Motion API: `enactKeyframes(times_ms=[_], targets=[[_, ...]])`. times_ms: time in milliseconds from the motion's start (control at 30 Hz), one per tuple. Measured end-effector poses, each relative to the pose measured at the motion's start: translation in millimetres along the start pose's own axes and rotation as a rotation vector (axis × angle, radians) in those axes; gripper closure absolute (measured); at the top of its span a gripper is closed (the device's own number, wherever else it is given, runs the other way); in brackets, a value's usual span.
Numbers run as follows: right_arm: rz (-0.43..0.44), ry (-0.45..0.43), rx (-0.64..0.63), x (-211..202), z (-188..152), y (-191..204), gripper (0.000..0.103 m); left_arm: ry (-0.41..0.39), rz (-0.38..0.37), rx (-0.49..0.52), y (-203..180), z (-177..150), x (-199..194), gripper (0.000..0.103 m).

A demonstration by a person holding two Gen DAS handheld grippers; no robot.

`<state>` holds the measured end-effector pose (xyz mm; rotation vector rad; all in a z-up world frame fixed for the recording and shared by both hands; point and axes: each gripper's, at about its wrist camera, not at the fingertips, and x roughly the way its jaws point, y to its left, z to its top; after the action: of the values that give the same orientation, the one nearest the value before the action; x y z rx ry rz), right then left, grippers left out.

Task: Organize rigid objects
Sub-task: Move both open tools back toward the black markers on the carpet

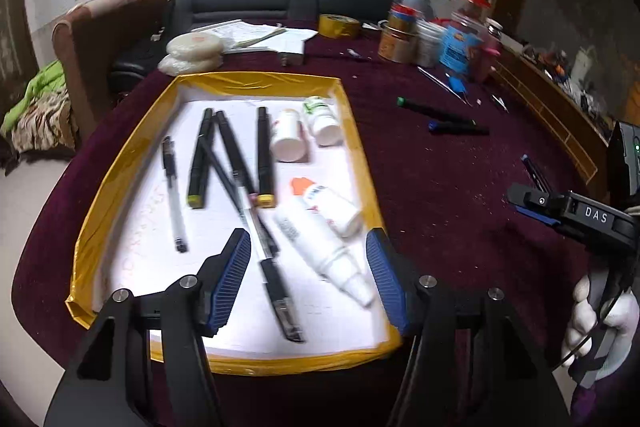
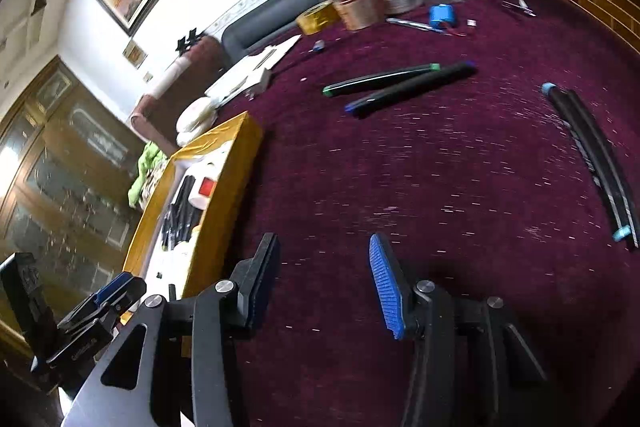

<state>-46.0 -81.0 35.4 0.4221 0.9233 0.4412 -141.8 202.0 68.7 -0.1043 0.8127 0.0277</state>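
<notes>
A yellow-rimmed white tray (image 1: pixel 362 163) holds several black pens and markers (image 1: pixel 230 151), two small white bottles (image 1: pixel 288 135) and white tubes (image 1: pixel 320 239). My left gripper (image 1: pixel 307 281) is open and empty, hovering over the tray's near end. My right gripper (image 2: pixel 324 287) is open and empty above the maroon tablecloth, right of the tray (image 2: pixel 224 179). Two black markers, one green-capped (image 2: pixel 380 79) and one blue-capped (image 2: pixel 412 89), lie on the cloth ahead of it. Two more black pens (image 2: pixel 592 155) lie at the far right.
Jars, tins and a roll of yellow tape (image 1: pixel 338 25) stand at the table's back. Papers (image 1: pixel 272 35) and white round pads (image 1: pixel 194 47) lie behind the tray. A wooden ledge (image 1: pixel 552 115) borders the right side. A sofa stands beyond the table.
</notes>
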Motion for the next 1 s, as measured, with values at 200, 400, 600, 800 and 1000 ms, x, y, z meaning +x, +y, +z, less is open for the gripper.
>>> enactKeyframes(times_ms=[200,400,600,800,1000], targets=[[0.000,-0.027,0.045,-16,1,-30,0.061,0.012,0.017,0.078,-34,2,1,0.044],[-0.005,-0.056,0.095,-32,-2,-61,0.061,0.027,0.026,0.151,-66,0,4,0.043],[-0.025,-0.091,0.144,-49,0,-89,0.061,0.041,0.020,0.199,-87,2,7,0.043],[-0.100,-0.163,0.211,-84,9,-129,0.060,0.057,-0.061,0.220,-111,7,9,0.038],[-0.192,-0.203,0.274,-115,16,-166,0.060,0.119,-0.194,0.234,-146,9,39,0.032]])
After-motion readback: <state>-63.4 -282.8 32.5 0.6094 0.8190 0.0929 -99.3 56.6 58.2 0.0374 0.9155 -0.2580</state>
